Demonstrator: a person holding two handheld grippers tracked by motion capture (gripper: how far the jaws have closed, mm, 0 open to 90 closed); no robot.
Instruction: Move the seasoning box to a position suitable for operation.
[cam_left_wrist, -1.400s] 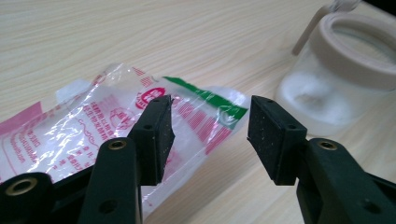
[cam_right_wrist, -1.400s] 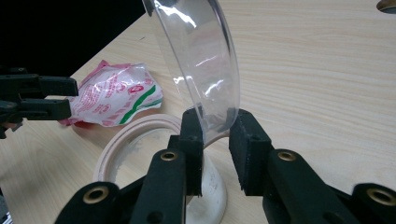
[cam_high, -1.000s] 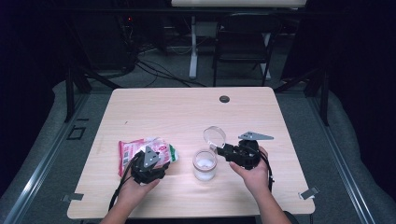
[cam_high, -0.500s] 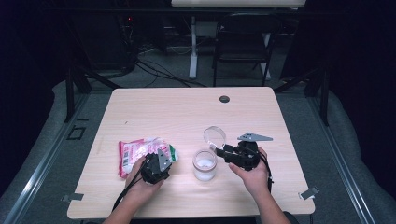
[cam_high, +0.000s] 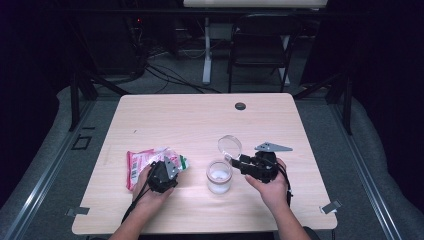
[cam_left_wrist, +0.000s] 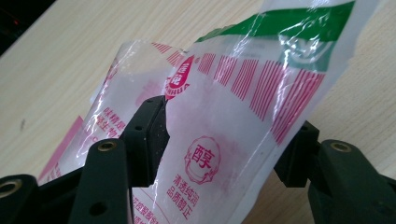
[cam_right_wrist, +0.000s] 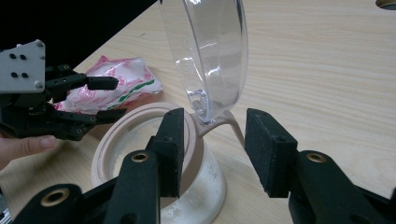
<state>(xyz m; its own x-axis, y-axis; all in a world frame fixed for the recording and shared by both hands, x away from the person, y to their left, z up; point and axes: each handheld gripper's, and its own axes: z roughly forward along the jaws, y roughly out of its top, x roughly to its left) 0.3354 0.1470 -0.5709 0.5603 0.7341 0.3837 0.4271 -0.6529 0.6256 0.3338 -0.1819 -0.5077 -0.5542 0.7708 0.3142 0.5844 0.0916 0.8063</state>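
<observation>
L hand-held gripper (cam_high: 172, 165): we see it at the front-left of the surface (cam_high: 190, 120), over the plastic packet (cam_high: 145, 164). In the left gripper view the packet (cam_left_wrist: 224, 107) sits between the jaws; the left pad touches the film, the right pad shows partly behind it. Jaws wide, so we can't tell if they're pressing or just around it.
Packet: clear film w/ red stripes, a green band and a red seal; one end raised into the jaws, the rest lying on the surface.
R hand-held gripper (cam_high: 235, 161): just right of the jar (cam_high: 219, 176), jaws pointing left at its hinge. In the right gripper view (cam_right_wrist: 212, 149) the jaws are released, well apart and have just been opening; the lid's hinge strap (cam_right_wrist: 219, 125) lies in the gap, not pressed.
Jar: small clear pot w/ a pale rim (cam_right_wrist: 140, 123), white powder inside, approx mid-front of the surface.
Lid (cam_right_wrist: 208, 56): clear, round, flipped up and standing near upright behind the rim.
Grey three-cornered plate (cam_high: 272, 147): on top of the R gripper.
Round dark grommet (cam_high: 240, 106): far edge of the surface, well apart from everything.
</observation>
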